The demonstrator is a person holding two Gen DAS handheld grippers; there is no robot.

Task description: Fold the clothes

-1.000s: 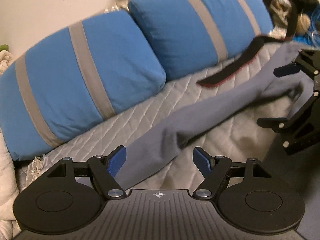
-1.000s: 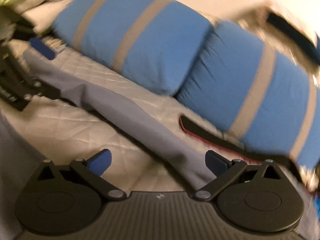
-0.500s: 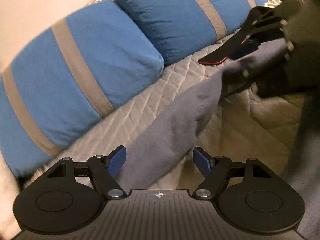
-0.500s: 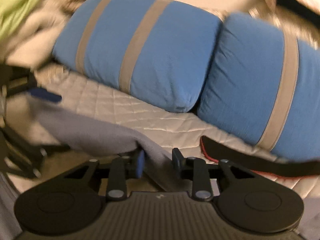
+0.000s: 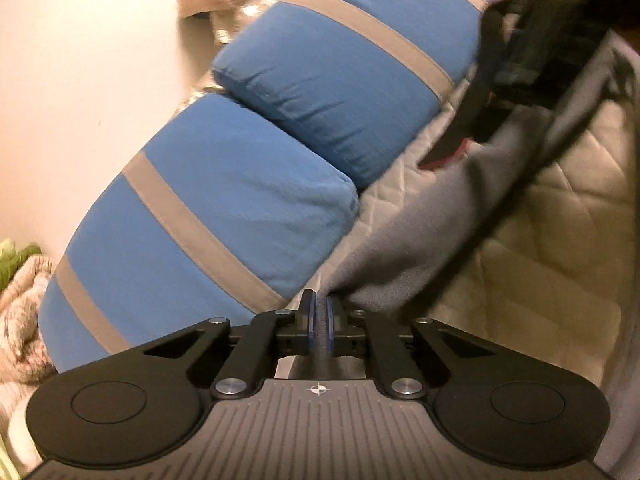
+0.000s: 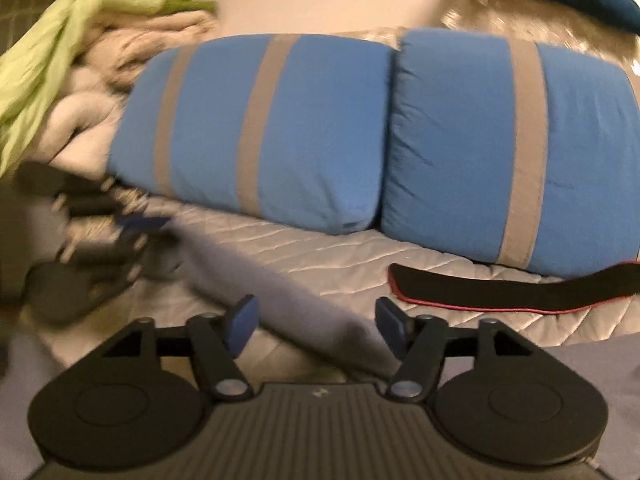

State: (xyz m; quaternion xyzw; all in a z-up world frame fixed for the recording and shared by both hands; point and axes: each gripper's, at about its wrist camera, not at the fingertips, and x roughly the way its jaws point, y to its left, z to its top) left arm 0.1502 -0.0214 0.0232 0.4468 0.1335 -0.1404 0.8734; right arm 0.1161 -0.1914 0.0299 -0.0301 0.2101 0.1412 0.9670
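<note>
Pinching one end of a long grey garment between the blue pads of the left gripper, jaws drawn tight on a bunched fold, low at the near left of the quilted bed cover. Stretching away from that grip toward the far right, lying as a rumpled band, not flat and not squared, so judging the folding as only part way along, with the cloth needing to be doubled over and smoothed. Lining the far side, two blue pillows with grey stripes, and a black strap with red edging resting just beside the far end of the cloth.

Hovering at the right, the right gripper straddling the garment with jaws standing wide, gripping nothing. Heaping at the far left in that view, pale and green laundry.

Differing from half a second back: left jaws gaping then, clamping cloth now; right jaws nearly closed on the garment then, spreading apart now.
</note>
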